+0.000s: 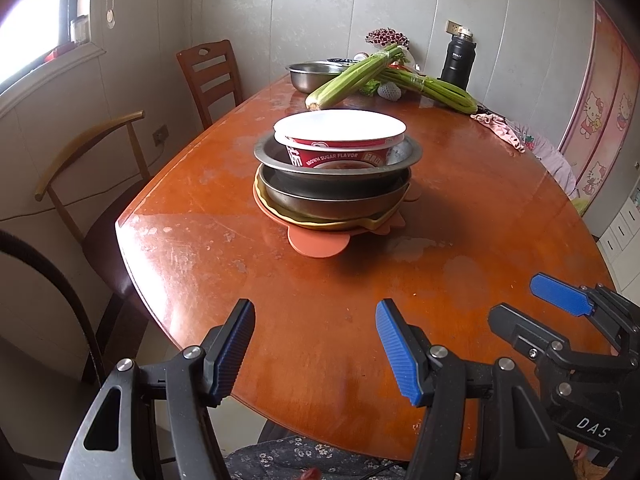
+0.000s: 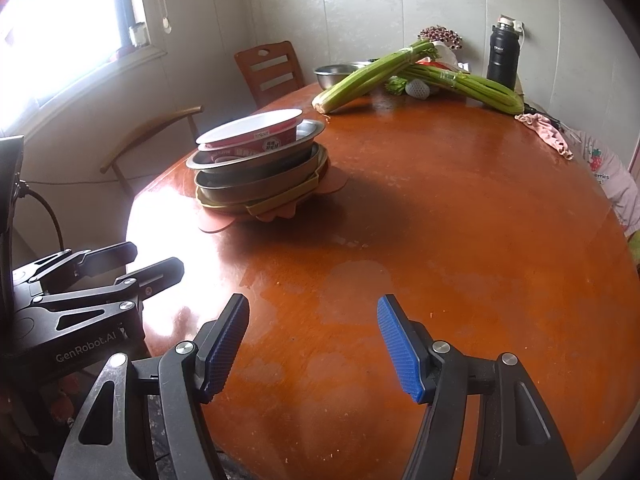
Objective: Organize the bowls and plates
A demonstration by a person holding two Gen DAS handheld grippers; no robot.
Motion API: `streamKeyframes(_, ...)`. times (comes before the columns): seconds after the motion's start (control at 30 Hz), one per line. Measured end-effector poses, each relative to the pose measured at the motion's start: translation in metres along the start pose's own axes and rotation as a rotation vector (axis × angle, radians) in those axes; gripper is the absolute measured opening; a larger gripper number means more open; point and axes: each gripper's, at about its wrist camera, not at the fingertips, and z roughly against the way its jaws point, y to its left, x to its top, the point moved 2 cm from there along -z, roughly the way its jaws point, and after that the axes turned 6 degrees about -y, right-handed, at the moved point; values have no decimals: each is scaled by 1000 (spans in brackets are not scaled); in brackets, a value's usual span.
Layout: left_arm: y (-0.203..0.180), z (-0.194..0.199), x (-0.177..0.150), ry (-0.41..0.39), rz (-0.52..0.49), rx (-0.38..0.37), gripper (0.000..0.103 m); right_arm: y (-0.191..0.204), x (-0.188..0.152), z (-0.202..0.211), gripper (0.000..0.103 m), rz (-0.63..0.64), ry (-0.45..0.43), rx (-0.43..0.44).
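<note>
While both hover low over the table (image 1: 192, 216), left claw (image 1: 316, 346) wide, right claw (image 2: 314, 344) wide, empty.

Red paper bowl (image 1: 339, 140) tops nested steel bowls (image 1: 338, 168) on table (image 1: 200, 248).

We read "BROWN SUGAR FLAVOR" on the red instant-food bowl (image 1: 339, 148) topping the stack near the table's left edge. "DAS" stands on the right gripper (image 1: 536, 300) body, "GenRobot.AI" on the left gripper (image 2: 132, 262) body. The black flask's (image 2: 503, 56) white label is too small to read.
</note>
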Motion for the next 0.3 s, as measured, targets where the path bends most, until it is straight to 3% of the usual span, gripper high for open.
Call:
streamKeyframes(0.17, 5, -3, 5, -2, 1, 22, 63, -5, 3, 1, 68, -15, -3, -6)
streamKeyframes(0.3, 25, -8, 30, -13, 21, 14, 63, -27, 14, 8, 68, -66, -24, -19)
